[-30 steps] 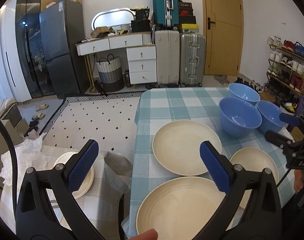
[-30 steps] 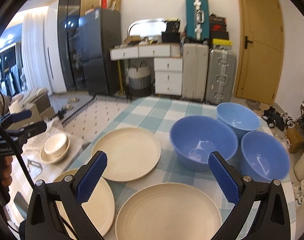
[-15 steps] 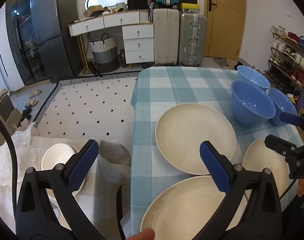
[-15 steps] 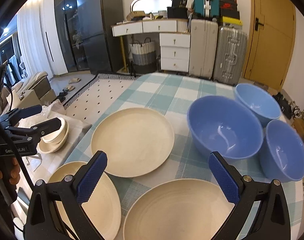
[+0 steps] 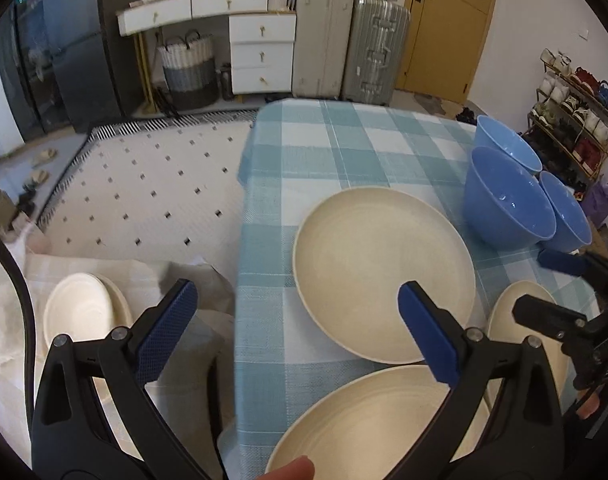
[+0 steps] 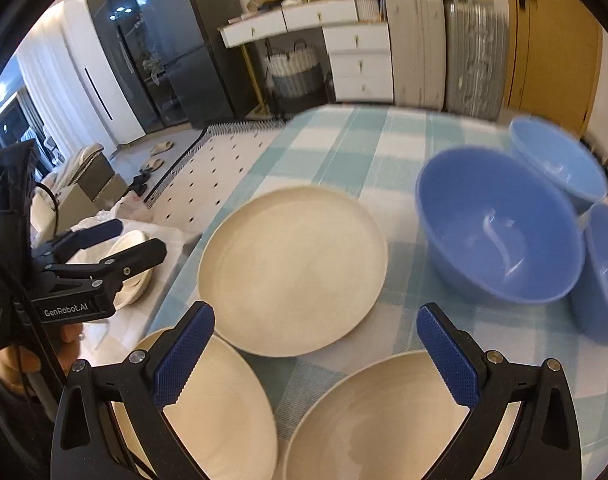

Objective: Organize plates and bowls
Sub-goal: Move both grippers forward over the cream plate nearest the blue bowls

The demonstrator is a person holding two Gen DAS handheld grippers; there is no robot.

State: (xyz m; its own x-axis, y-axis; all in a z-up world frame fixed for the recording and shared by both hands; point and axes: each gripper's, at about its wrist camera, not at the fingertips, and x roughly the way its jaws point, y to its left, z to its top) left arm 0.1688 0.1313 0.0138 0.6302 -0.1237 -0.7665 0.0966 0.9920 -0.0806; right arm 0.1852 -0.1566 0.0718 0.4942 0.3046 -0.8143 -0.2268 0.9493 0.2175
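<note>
Above a teal checked tablecloth [image 5: 344,148], left gripper [image 5: 296,324] and right gripper [image 6: 314,344] both spread wide and holding nothing, poised over 3 cream plates [image 6: 292,268] lying apart, unstacked, beside 3 blue bowls [image 6: 500,236], probably for stacking.

I am looking past the table [image 5: 344,148], draped in a teal-and-white check cloth, into a white-walled room. A white rug [image 5: 144,196] with small black diamonds is covering the floor beside it. Against the far wall, a white desk with drawers [image 5: 260,52] is standing next to two upright suitcases [image 5: 352,40], with a striped basket [image 5: 188,68] sitting under the desk. A dark fridge [image 5: 68,44] is looming at the left, a wooden door [image 5: 448,20] is standing shut, and a shoe rack [image 5: 576,108] is lining the right wall. Daylight is coming through curtains [image 6: 84,80] on the far left.
</note>
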